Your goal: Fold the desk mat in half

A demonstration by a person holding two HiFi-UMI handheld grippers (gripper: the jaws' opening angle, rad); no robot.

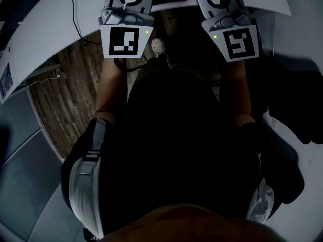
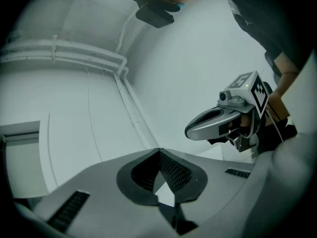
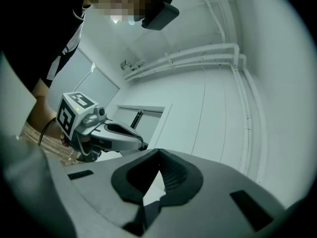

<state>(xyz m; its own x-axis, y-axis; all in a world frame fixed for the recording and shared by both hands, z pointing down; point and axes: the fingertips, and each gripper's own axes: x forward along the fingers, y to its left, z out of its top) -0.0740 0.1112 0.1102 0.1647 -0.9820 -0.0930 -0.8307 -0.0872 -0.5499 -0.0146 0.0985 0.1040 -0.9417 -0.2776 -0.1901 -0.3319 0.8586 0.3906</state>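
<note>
Left claw (image 2: 159,151) clenched, right claw (image 3: 158,151) clenched, tips meeting, wall pipes (image 2: 64,58) showing only in gripper views

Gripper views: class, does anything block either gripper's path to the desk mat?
Nothing visible does: ahead of the shut left gripper and right gripper lies only white wall. The mat cannot be made out in any view.

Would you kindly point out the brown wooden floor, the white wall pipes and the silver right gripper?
Brown wooden floor (image 1: 68,102): head view, bare planks.
White wall pipes (image 2: 79,57): left gripper view, horizontal run.
Silver right gripper (image 2: 189,131): left gripper view, its fingertips.
</note>
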